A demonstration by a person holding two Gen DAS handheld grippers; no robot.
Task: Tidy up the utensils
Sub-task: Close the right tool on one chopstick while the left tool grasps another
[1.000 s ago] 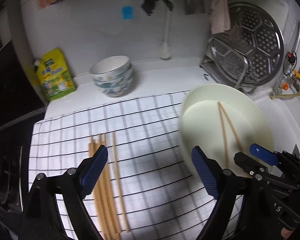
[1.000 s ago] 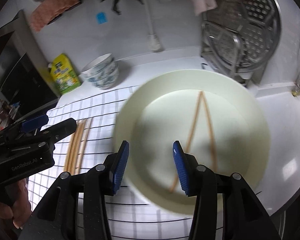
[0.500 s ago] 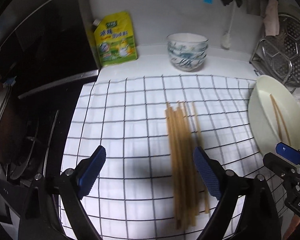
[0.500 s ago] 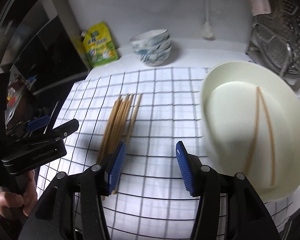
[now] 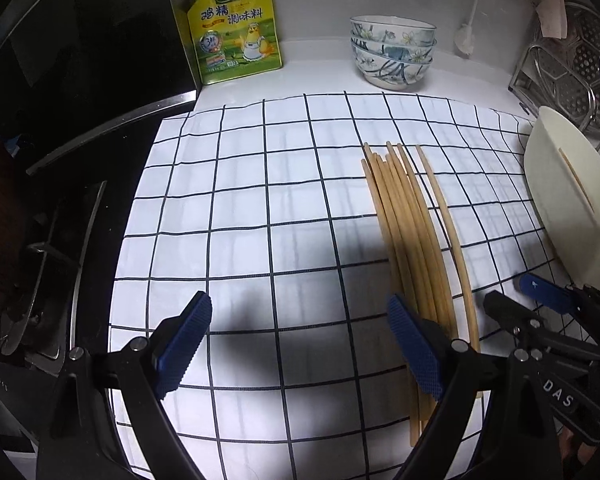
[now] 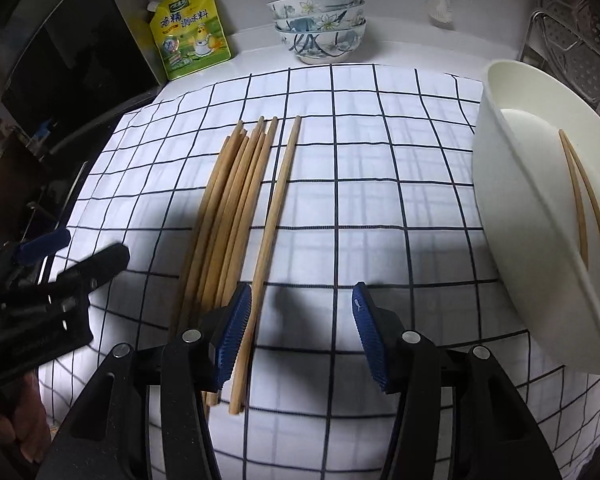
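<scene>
Two tools, a second back aimed over the cream plate (image 6: 496, 160), now swung leftward above the checked cloth (image 5: 240, 200); plate pushed out to the right edge of both views, loose chopsticks (image 6: 236, 200) brought forward and nearer than half a second ago.

Left tool (image 5: 298, 308) hovering low over bare cloth, spread wide, nothing between the pads, chopstick bundle passing behind its right finger. Right tool (image 6: 300, 296) hanging just right of the bundle, held at a moderate opening, gripping nothing; left pad directly above the near end of the lone chopstick (image 6: 276, 200), contact impossible to judge. Both tilted downward toward the cloth, side by side, each showing in the other's view.

Roughly six chopsticks fanned together in the bundle, exact count unclear where overlapping, plus one lying just beside them to the right, all pointing toward the wall. Two more chopsticks (image 6: 580, 200) inside the plate, joined at the far tips, splayed at the near ends. One plate, at the cloth's right edge. Three patterned bowls (image 5: 392, 52) stacked on the white counter (image 5: 320, 64) behind the cloth. One yellow seasoning pouch (image 5: 236, 28) upright against the wall, left of the bowls. One metal steamer rack (image 5: 580, 72) at far right.
</scene>
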